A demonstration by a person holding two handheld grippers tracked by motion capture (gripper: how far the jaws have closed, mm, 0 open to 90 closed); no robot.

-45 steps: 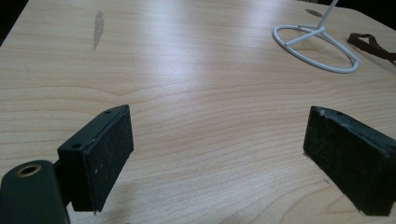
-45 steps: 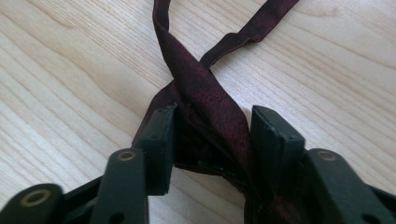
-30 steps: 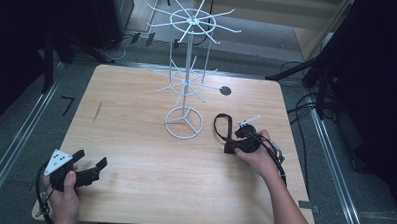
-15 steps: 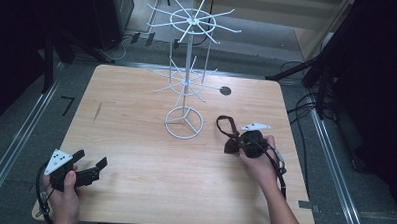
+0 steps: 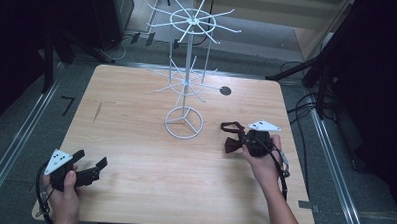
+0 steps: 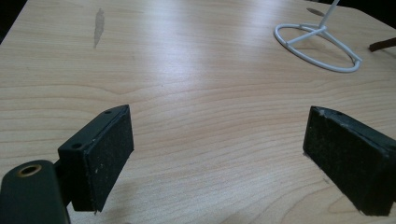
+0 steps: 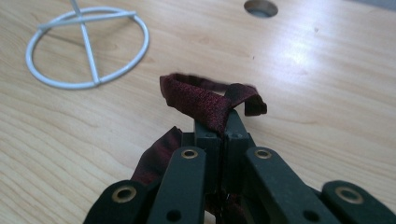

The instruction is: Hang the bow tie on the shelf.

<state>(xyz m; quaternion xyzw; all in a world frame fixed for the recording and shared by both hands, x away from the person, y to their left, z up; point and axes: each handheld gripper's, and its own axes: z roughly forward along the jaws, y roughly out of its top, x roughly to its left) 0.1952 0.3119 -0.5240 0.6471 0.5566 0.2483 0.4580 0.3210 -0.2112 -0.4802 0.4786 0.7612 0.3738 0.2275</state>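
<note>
On the table (image 5: 136, 120), the wire rack (image 5: 184, 122) stands centre-back, the strap (image 5: 230, 135) just right of its base.

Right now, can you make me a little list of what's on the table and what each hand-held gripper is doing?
table: light wooden table, round hole near the far edge
stand: white wire rack with spokes, upright on a ring base
strap: dark red strap, looped, lifted off the wood
right hand-held gripper: jaws shut on the dark red strap, to the right of the rack's base
left hand-held gripper: jaws wide open, nothing between them, near the front left corner
left pads: black, bare
</note>
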